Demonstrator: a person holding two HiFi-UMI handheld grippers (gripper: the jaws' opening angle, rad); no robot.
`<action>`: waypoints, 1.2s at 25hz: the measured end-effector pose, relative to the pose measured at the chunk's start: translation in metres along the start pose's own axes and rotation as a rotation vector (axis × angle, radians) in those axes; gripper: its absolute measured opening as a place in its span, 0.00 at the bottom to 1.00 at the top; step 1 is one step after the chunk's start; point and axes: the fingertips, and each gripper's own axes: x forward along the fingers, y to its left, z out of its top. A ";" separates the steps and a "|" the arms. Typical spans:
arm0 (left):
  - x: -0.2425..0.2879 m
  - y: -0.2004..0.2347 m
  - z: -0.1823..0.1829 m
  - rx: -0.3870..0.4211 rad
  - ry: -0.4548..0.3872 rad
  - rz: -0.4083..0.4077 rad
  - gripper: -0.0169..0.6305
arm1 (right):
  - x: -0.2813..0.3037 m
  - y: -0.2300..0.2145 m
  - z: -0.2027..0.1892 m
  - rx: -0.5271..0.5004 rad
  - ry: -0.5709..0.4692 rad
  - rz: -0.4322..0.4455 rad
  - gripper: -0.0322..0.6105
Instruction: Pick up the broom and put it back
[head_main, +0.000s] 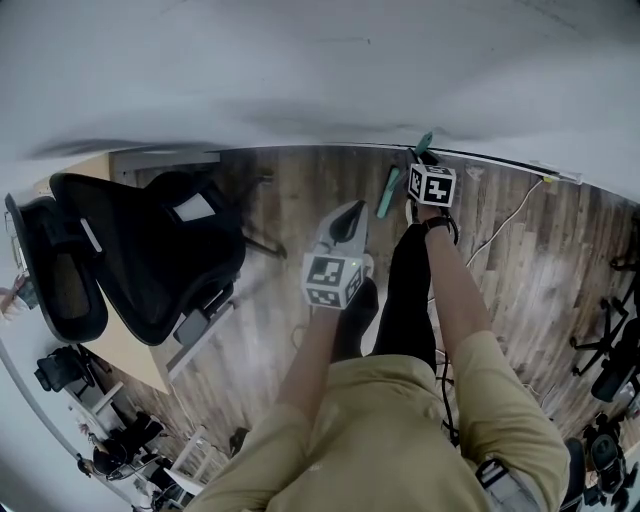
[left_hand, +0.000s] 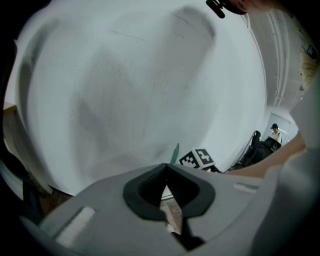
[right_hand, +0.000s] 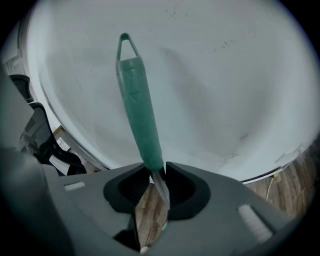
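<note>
Broom (right_hand: 137, 100) handle, green with a hanging loop at its tip, runs up out of the right tongs (right_hand: 159, 170), whose jaws are clenched on its lower end; the handle stands tilted in front of the white wall (right_hand: 225, 75), close to where the wall meets the wooden floor (head_main: 290, 200). In the head view this gripper is stretched out toward the wall. The left tongs (left_hand: 166, 167) are pressed together at the tips with nothing between them, held nearer the person's body. A black office chair (head_main: 150, 250) stands off to the left, and a pale cable (head_main: 505, 225) trails over the floor at the right.
</note>
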 end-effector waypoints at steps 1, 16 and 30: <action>-0.003 -0.001 0.002 -0.002 -0.005 -0.001 0.03 | -0.006 0.003 -0.002 -0.002 -0.001 -0.005 0.21; -0.071 -0.002 0.037 -0.018 -0.086 -0.004 0.03 | -0.138 0.065 -0.030 -0.088 -0.060 -0.114 0.20; -0.121 -0.035 0.129 0.043 -0.244 -0.142 0.03 | -0.319 0.165 0.080 -0.224 -0.443 -0.085 0.19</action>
